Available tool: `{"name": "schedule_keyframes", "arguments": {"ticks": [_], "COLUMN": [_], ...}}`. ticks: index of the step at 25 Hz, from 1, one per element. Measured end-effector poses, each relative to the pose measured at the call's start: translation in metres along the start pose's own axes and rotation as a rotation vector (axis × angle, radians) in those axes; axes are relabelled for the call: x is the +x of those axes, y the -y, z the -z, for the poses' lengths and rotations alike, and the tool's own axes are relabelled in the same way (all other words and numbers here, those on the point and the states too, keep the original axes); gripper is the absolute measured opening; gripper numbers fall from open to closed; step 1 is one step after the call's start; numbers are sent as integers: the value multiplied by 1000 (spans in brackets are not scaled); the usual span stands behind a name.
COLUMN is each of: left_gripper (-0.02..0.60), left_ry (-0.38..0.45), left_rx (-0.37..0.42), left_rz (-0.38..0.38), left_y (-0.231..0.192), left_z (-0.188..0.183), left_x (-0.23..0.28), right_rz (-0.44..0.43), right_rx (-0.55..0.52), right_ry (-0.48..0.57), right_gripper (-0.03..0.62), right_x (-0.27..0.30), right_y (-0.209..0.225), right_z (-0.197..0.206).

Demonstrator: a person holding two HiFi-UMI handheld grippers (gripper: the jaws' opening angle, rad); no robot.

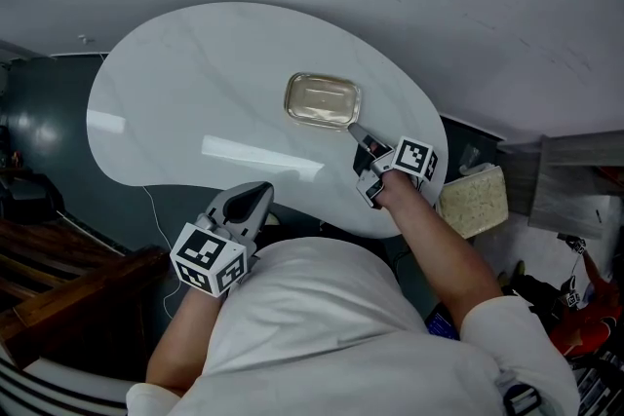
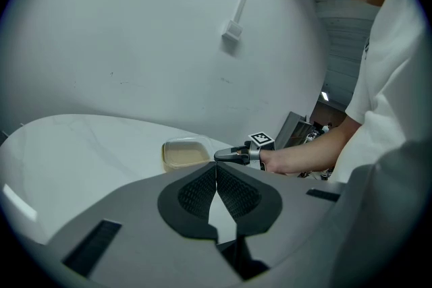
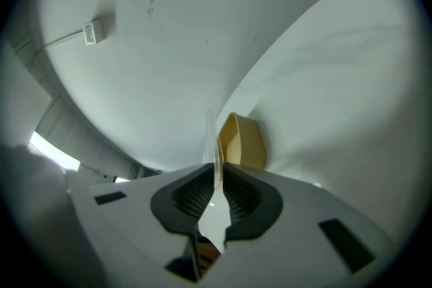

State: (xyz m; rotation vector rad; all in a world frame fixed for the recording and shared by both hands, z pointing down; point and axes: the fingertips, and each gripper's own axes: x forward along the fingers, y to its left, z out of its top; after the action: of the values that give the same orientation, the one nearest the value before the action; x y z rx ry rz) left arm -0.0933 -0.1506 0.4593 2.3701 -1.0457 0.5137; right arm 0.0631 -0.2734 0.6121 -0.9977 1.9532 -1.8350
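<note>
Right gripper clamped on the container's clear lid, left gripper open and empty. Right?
No. The left gripper is empty but shut, jaws together, per the left gripper view. The right gripper is clamped on the clear lid of the container.

1. In the head view, the right gripper [image 1: 356, 131] covers the near right corner of the container [image 1: 323, 99] with its jaws.
2. In the right gripper view, the clear lid [image 3: 214, 145] shows only edge-on, as a thin sliver, and the jaws hide the container's lower part.
3. In the left gripper view, the left gripper [image 2: 216, 166] hides the container's base and the near edge of the surface [image 2: 81, 152] behind its own body.
4. The container's contents cannot be told; only a pale beige shows.
</note>
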Motion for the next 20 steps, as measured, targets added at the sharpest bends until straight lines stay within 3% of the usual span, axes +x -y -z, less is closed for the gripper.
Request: {"name": "schedule_keyframes", "arguments": {"ticks": [11,20], "left_gripper": [17,17], "left_ry": [24,89], "left_rx": [-6,-31], "left_rz": [-17,-37], "left_y": [-3,-22], "left_z": [3,4], "left_x": [-11,-34], "right_rz": [-81,-126], "right_rx": [17,-27], "right_ry": [-28,-120], "right_gripper": [46,46], "right_x": [-7,-11], "right_y": [-24,-58], "right_z": [15,60]}}
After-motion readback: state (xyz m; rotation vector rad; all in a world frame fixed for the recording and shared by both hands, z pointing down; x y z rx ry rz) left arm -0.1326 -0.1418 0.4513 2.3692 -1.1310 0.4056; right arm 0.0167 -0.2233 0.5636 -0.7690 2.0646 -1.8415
